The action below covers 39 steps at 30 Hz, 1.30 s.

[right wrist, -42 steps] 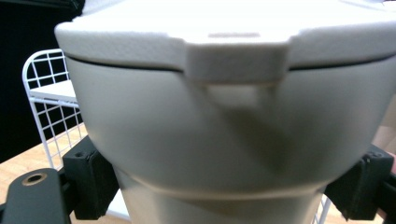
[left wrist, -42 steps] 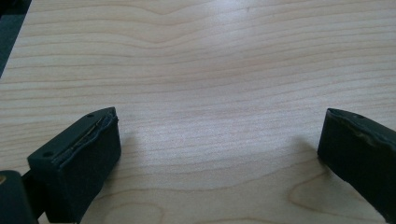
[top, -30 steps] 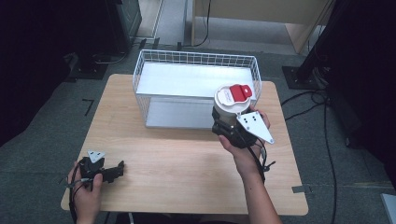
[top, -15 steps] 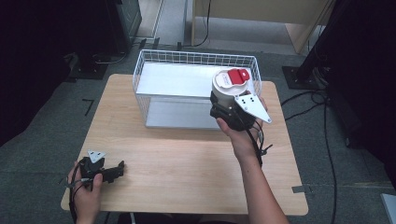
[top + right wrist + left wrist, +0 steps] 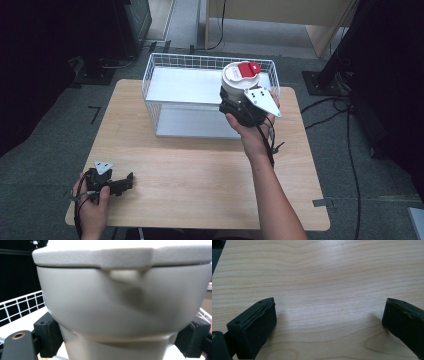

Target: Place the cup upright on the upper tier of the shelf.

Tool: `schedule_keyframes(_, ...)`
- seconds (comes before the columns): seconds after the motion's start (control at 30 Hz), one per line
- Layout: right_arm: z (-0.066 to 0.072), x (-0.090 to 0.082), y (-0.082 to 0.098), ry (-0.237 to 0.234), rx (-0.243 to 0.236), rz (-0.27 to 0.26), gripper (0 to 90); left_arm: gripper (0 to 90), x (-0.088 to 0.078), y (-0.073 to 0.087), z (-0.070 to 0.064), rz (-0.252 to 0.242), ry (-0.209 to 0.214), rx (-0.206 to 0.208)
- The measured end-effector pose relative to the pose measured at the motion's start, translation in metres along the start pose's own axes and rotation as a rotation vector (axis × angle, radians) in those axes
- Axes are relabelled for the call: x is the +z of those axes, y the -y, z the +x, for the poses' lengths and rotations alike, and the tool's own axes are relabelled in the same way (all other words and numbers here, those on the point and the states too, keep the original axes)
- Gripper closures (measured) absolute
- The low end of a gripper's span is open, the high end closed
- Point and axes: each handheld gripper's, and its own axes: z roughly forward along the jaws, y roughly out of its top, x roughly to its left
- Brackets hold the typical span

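Over the wire basket [image 5: 200, 62] in the high view, the right tongs [image 5: 235, 100] grip a white cup [image 5: 240, 80]. Left tongs [image 5: 329, 322] gape above bare table [image 5: 324, 270]. Right gripper view: jaws clamp the cup's sides.

A light wooden table [image 5: 200, 175] is standing on grey carpeted floor [image 5: 45, 165], its grain showing pale and glossy under overhead light in the left gripper view. Dark equipment, perhaps a cabinet or monitor stand [image 5: 132, 22], is sitting in shadow at the far left, with a black base plate [image 5: 92, 75] lying near it. A pale wooden piece of furniture [image 5: 280, 12] is rising beyond the table's far edge, catching more light than its surroundings. At the right, a black post [image 5: 345, 45] is leaning up from a base [image 5: 320, 82], and black cables [image 5: 350, 130] are trailing across the carpet. Small tape marks [image 5: 94, 111] are sticking to the floor.
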Motion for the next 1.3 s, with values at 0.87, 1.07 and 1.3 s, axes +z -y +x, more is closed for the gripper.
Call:
schedule_keyframes(0.87, 0.012, 0.062, -0.013, -0.019, -0.015, 0.014, 12.7, 0.0, 0.000, 0.000, -0.001, 0.001, 0.007, 0.003)
schedule_keyframes(1.07, 0.015, 0.074, -0.012, -0.019, -0.015, 0.026, 12.6, 0.0, 0.000, 0.000, -0.001, 0.001, 0.007, 0.004)
schedule_keyframes(1.3, 0.017, 0.086, -0.013, -0.017, -0.004, 0.026, 12.6, 0.0, 0.000, 0.000, -0.001, 0.001, 0.008, 0.006)
